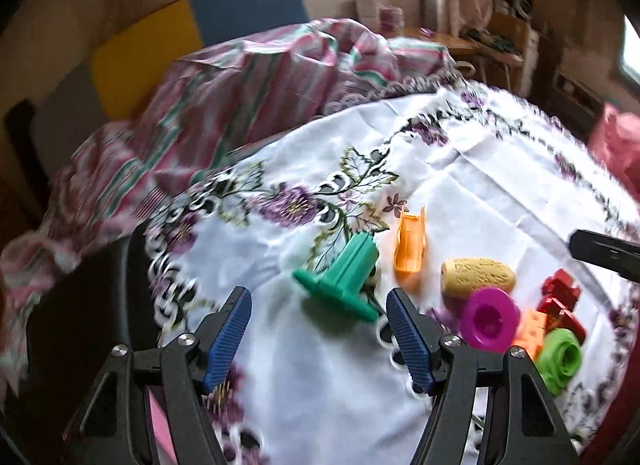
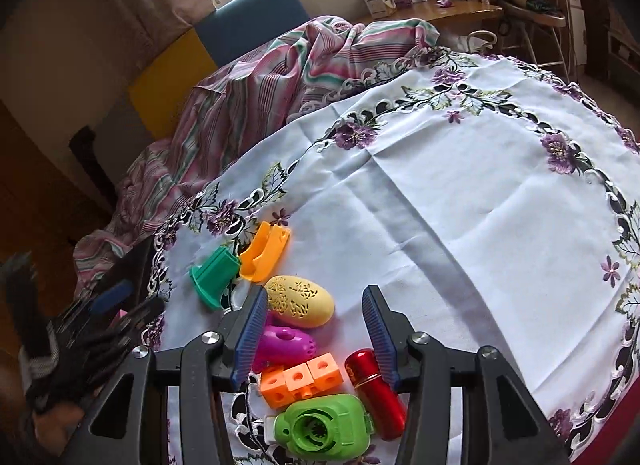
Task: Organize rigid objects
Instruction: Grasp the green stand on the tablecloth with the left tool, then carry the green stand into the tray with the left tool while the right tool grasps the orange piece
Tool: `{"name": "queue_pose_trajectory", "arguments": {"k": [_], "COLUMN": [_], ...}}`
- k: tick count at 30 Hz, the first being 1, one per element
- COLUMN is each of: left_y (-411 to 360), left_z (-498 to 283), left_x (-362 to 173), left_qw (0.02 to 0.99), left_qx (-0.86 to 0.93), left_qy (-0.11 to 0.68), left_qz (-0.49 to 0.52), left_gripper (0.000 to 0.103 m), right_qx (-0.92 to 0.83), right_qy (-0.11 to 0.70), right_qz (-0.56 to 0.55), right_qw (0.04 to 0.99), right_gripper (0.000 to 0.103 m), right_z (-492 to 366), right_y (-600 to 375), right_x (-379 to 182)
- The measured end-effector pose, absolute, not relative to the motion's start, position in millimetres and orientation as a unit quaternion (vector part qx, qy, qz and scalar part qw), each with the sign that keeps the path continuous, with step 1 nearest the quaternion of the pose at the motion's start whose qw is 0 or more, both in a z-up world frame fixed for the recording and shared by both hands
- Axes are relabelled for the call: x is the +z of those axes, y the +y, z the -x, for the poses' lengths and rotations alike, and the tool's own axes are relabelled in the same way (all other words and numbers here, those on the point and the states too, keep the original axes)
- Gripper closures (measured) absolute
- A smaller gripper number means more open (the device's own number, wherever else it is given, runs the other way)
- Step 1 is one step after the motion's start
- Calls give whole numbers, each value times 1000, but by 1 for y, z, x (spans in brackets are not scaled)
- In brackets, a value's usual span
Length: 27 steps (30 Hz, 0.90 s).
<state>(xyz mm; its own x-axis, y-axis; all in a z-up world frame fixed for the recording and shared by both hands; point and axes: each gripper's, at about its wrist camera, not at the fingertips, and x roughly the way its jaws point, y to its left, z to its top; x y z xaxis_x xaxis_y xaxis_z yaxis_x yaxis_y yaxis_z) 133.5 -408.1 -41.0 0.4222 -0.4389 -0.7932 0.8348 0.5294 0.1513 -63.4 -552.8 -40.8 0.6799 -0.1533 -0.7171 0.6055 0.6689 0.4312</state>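
Note:
Several small plastic toys lie grouped on the white embroidered tablecloth [image 2: 440,205]. A teal flanged piece [image 1: 340,277] lies just beyond my left gripper [image 1: 317,297], which stands open with nothing between its blue pads. Beside it are an orange scoop [image 1: 410,245], a yellow perforated egg [image 1: 478,277] and a magenta piece [image 1: 490,319]. My right gripper [image 2: 315,292] hovers open over the egg [image 2: 300,301], magenta piece [image 2: 286,345], orange cube strip [image 2: 302,381], red cylinder [image 2: 374,393] and lime-green piece [image 2: 324,425]. Its pads press on none of them.
A striped pink and green fabric [image 2: 260,97] is bunched past the table's far left edge, with a blue chair back [image 2: 252,13] and yellow panel behind. A wooden desk [image 2: 452,11] with boxes stands at the back. The blurred left gripper [image 2: 116,297] shows at the table's left edge.

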Motion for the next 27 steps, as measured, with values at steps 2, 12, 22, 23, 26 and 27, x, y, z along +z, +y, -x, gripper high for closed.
{"name": "queue_pose_trajectory", "arguments": {"k": [2,12,22,23,26,27], "left_y": [-424,-467,-422,-414,-391,-386], "left_z": [-139,-155,-148,-144,-126,-120], "left_x": [-50,-91,-76,-71,-56,-53], "left_qw": [786,740,769,772,781,781], "left_qx": [-410,-428,-420,-418,-416,-418], "left_qy": [355,361,400,405,405,406], "left_qz": [-298,-373,-269,-257,-231,-225], "left_gripper": [32,33,73,73,73,73], "right_qx": [-219,-202,-206,-206,-204,-203], "right_qy": [334,336,332,333,339,341], "right_qz": [-343,-361,-360,-359,-354,-353], "right_qw": [850,846,847,847,847,847], "right_gripper": [53,52,52,52,52,52], "right_z": [62,61,62,61,60,59], "right_y": [-554,-556,-557,-557,-554,-554], "right_x": [-42,-46,-45,-45,-46,-46]}}
